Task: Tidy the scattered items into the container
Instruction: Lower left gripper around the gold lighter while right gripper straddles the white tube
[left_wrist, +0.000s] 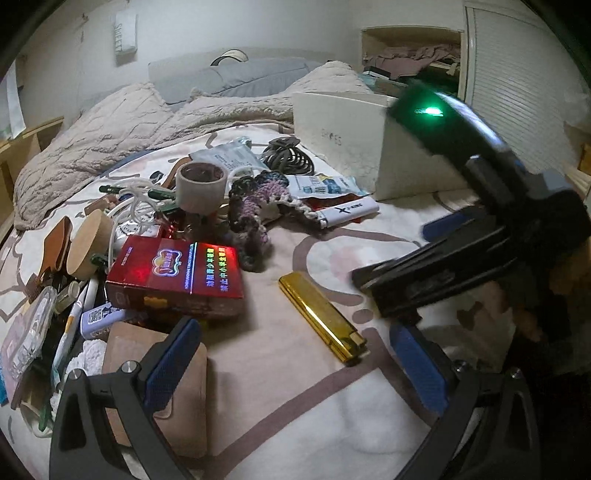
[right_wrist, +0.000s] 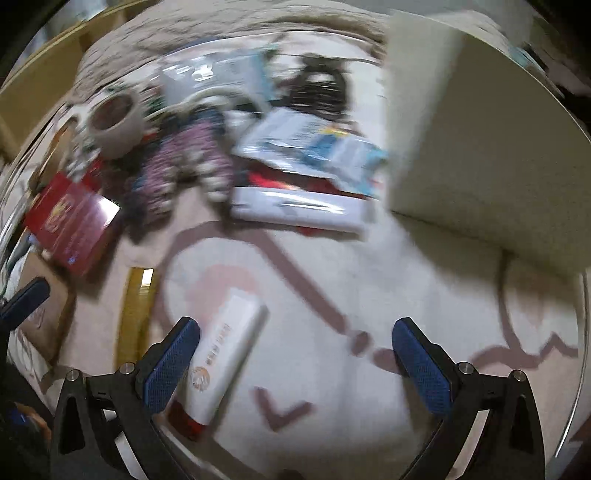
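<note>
Scattered items lie in a heap on the pale patterned bedspread (left_wrist: 280, 402), and the white rectangular box (left_wrist: 340, 133) that serves as the container stands at the far side of them, well apart from the nearest pieces. The right gripper (right_wrist: 295, 362) hangs low over the bed with its jaws spread wide and nothing between them; a white plastic tube with a red cap (right_wrist: 225, 354) lies just beside its left finger, apparently touching the blue pad, though blur makes that hard to confirm. That tube looks light, smooth and slightly squashy, so it would probably slip under a pinch near the rounded end; a hold across the middle of the body seems safest. The left gripper (left_wrist: 295, 365) is also released and empty, hovering near a shiny gold rectangular lighter (left_wrist: 323, 319) lying flat on the cloth. That lighter is likely stiff, dense for its bulk and slick, best taken across its narrow sides. The red glossy cardboard carton (left_wrist: 177, 277) nearby is rigid but light. Soft bedding under everything may give way as fingers press down.
</note>
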